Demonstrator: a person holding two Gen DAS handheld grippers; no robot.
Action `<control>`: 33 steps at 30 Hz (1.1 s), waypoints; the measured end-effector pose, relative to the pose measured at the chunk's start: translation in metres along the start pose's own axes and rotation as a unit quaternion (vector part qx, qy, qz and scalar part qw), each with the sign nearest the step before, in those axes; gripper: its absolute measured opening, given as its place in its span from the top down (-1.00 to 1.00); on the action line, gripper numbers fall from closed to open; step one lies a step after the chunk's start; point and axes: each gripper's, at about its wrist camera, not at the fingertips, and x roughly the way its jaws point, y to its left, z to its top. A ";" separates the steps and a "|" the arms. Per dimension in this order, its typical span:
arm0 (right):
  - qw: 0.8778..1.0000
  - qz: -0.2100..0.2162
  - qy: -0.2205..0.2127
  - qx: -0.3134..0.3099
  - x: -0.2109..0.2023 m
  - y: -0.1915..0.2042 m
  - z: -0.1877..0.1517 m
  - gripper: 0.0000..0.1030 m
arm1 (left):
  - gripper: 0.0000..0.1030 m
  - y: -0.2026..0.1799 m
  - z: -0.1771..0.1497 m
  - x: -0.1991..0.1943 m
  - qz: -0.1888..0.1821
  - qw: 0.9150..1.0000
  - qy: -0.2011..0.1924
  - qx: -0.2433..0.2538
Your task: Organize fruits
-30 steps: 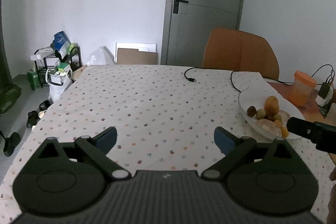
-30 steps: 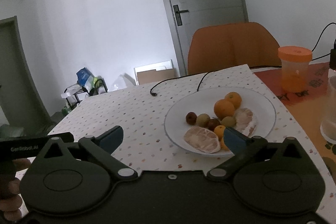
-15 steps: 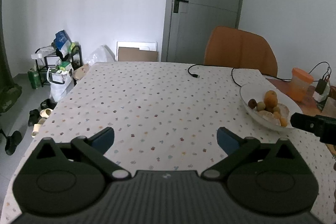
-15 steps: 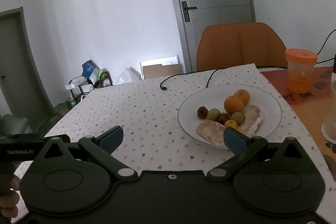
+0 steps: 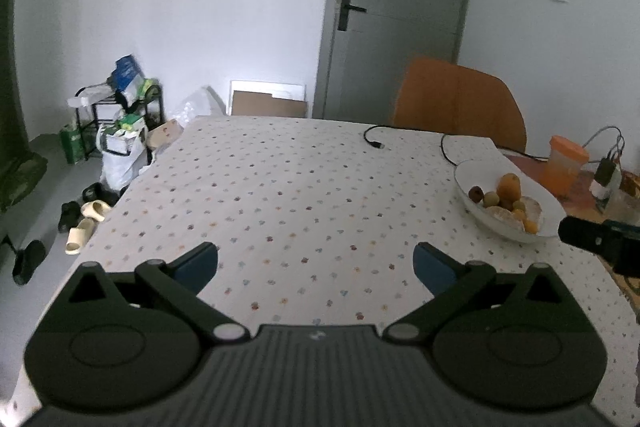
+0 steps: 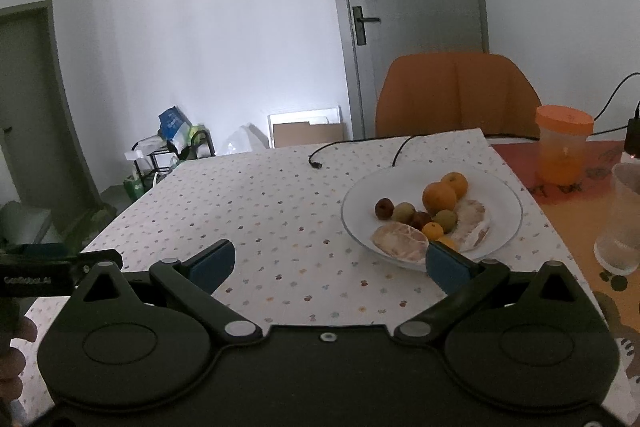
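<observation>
Here both tongs are spread wide and hold nothing: the left tongs (image 5: 315,263) hover over the dotted surface (image 5: 288,195) well left of the white plate (image 6: 506,223), the right tongs (image 6: 330,259) just before it. On the plate lie oranges (image 6: 439,195), small fruits and peeled citrus.

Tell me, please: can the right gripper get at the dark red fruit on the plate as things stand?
Probably yes. The right gripper is open and empty, and the dark red fruit lies at the plate's left side, apart from the pile, with only bare tablecloth between.
</observation>
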 end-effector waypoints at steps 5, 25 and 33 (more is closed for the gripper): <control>1.000 0.004 -0.003 0.004 -0.008 0.005 -0.006 -1.00 | -1.00 0.004 -0.003 -0.009 0.005 1.000 -0.005 0.003; 1.000 0.000 0.011 -0.002 -0.023 0.004 -0.019 -1.00 | -1.00 0.010 -0.011 -0.012 0.009 1.000 -0.003 0.009; 1.000 0.002 0.014 -0.001 -0.024 0.003 -0.022 -1.00 | -1.00 0.007 -0.013 -0.011 0.005 1.000 0.000 0.013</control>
